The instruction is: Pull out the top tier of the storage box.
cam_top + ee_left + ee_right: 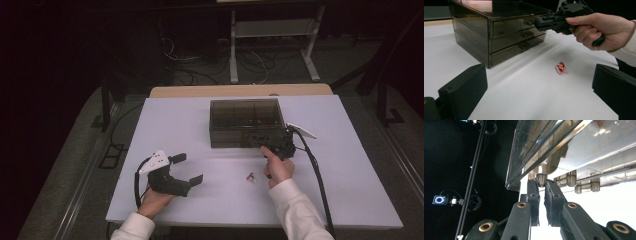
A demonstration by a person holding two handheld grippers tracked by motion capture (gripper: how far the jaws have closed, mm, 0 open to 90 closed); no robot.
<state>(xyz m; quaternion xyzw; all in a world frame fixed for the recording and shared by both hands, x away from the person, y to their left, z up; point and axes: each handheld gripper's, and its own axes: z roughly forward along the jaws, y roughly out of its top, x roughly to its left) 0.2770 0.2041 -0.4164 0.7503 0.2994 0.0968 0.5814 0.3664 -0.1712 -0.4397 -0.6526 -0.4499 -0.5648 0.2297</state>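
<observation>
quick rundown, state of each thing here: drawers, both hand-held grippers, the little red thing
drawer box: upright on the table, all three drawers look closed
top drawer handle: pinched between the right jaws
right hand-held gripper: shut on the top drawer handle
left hand-held gripper: open, holding nothing, resting low near the table's front left
small red item: lying loose on the table, untouched

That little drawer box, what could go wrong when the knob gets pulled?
1. The right hand-held gripper pinches only the small top drawer knob, so it might slip off.
2. Nothing steadies the drawer box; the left hand-held gripper is open and apart from it, so the whole box may slide.
3. A sliding box could bump the small red toy.
</observation>
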